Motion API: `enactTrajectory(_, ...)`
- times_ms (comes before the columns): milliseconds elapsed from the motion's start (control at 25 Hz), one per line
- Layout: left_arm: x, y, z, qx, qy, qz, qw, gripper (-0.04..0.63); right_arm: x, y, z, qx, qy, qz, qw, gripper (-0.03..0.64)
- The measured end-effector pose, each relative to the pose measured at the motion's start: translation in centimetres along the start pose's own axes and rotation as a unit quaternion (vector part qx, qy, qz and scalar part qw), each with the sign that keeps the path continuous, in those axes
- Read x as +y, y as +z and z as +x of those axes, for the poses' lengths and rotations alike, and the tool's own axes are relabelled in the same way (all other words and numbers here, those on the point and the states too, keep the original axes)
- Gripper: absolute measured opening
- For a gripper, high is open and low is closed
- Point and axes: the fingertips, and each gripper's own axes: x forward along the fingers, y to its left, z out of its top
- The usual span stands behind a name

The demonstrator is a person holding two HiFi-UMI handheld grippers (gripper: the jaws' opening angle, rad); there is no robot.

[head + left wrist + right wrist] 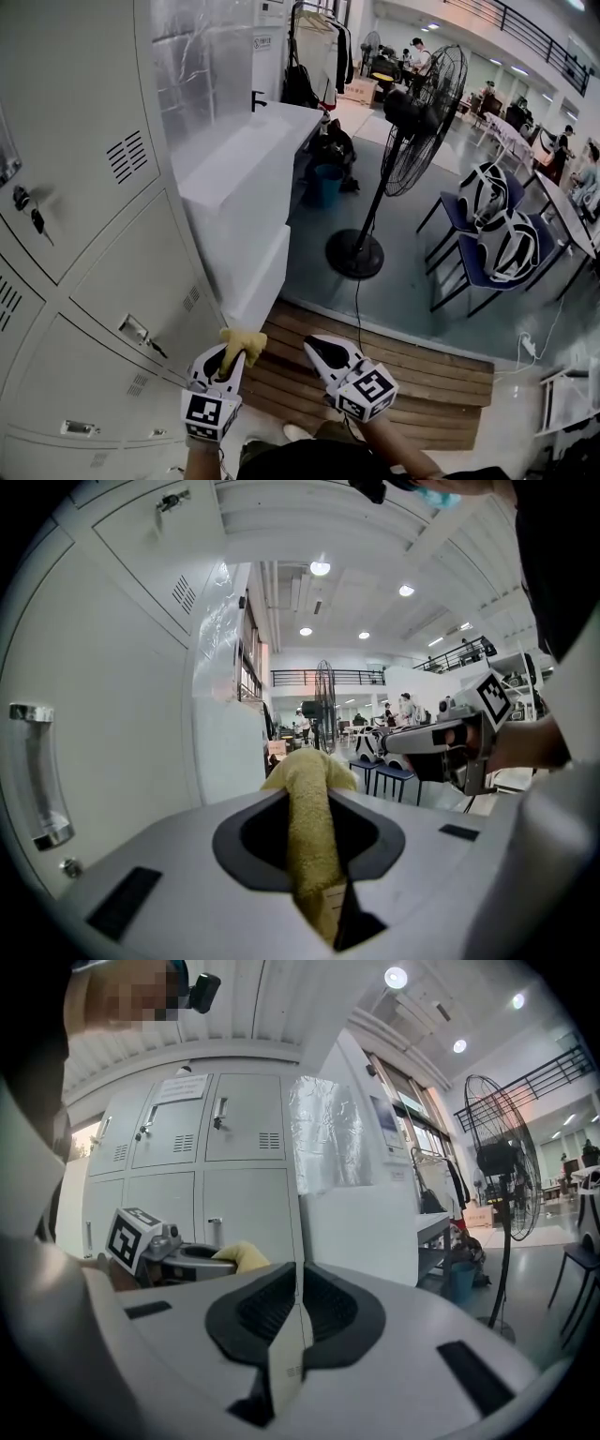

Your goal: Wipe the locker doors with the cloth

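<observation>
1. Cloth (242, 345) first: a yellow towel rag, pinched in my left claw (228, 361), with its bunched end sticking out past the claw tips.
2. In the left gripper view the cloth (312, 827) runs straight down the middle of the left claw (314, 855), whose jaws are closed on it from both sides.
3. The locker doors (122, 272) are grey, with vent slots and small handles. The cloth is just to the right of the lowest doors, near their right edge (I cannot tell whether it touches the metal).
4. From the left claw's camera a door fills the side left of the cloth, and a clear door handle (37, 771) shows on it.
5. My right claw (319, 347) hovers further out from the lockers than the left one, on the cloth's far side.
6. Its own view shows the right claw (298, 1307) with jaws pressed together and nothing between them; the cloth (242, 1256) peeks out between it and the lockers.
7. A white cabinet (248, 178) stands against the lockers' right end.
8. A black fan (412, 122) stands well beyond that cabinet.
9. Wooden boards (412, 370) lie on the floor in front of the lockers, below both claws.
</observation>
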Motion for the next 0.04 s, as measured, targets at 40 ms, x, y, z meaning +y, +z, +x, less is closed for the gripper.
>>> enactTrajectory(40,-0.03,-0.01,0.00,0.001,0.000,0.001,1.0000,0.083,-0.01,0.06,0.09,-0.001,0.001,0.000,1.000,0.023)
